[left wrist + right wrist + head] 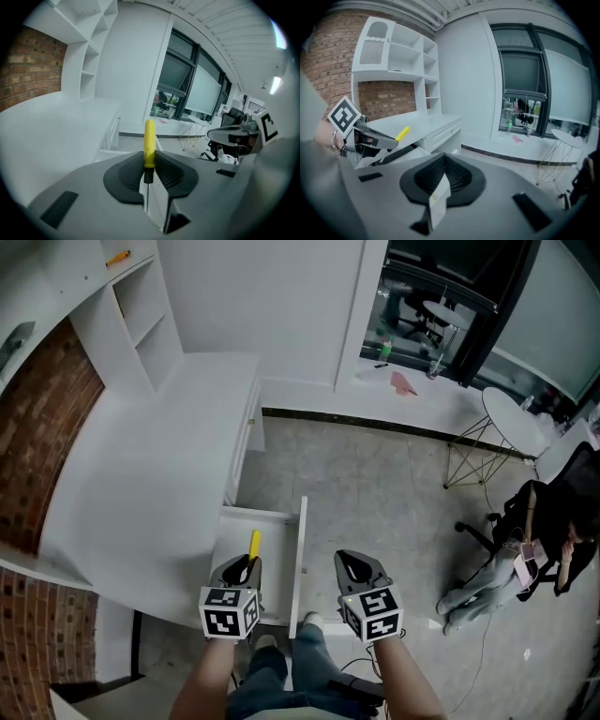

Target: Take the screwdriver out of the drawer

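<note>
The left gripper (242, 569) had its jaws pinched narrowly on the slim yellow-handled screwdriver (254, 543), holding it clear above the open white drawer (302, 538) so it could come away, while the right gripper (359, 568) hung alongside, jaws together and empty

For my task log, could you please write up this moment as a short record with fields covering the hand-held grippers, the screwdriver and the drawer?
left hand-held gripper: shut on the screwdriver, at the base of its yellow handle
right hand-held gripper: jaws together, nothing between them
drawer: open, pulled out from the white desk
screwdriver place: held above the open drawer, handle pointing away from the person
task status: screwdriver looks clear of the drawer
</note>
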The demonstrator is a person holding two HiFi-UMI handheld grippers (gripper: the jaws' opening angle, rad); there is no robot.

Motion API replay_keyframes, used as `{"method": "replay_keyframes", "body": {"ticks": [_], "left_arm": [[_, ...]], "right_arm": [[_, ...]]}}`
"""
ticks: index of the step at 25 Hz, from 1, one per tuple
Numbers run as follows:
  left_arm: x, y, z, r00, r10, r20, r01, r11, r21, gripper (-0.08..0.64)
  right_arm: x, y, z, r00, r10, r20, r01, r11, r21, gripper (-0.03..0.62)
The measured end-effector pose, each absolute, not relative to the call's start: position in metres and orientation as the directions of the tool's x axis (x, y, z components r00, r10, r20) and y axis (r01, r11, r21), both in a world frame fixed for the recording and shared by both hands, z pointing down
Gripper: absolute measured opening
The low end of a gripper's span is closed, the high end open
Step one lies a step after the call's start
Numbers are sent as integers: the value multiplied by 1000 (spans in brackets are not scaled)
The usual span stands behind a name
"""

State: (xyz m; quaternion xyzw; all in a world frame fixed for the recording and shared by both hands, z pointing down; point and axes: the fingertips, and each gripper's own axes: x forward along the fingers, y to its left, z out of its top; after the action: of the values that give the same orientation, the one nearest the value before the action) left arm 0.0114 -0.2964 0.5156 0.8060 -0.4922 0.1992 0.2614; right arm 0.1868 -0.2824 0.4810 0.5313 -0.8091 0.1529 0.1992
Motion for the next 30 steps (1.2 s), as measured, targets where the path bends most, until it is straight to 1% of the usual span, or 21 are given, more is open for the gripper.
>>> {"method": "replay_keyframes", "body": {"ticks": [7,13,18,24,30], "left_arm": [[-29,-277,478,435,-724,535,-899,-386,209,83],[-92,-265,470,379,-760,528,-925,-328,193,83],[-145,-260,478,319,-782,535,-948,-256,191,83],[-182,-269,503,257,-769,586,-966,-201,160,83],[-203,-289,546,189,-707,681,-981,-164,101,84]], "right_arm": [[158,-269,447,-371,-826,424,-913,407,-4,11],[126,-262,445,-380,-832,405,-915,401,-35,11],[94,-263,445,-411,-818,403,-898,440,-23,11],[67,-267,454,-446,-780,440,-865,501,12,11],[55,-274,481,-447,-742,500,-857,515,-2,11]]}}
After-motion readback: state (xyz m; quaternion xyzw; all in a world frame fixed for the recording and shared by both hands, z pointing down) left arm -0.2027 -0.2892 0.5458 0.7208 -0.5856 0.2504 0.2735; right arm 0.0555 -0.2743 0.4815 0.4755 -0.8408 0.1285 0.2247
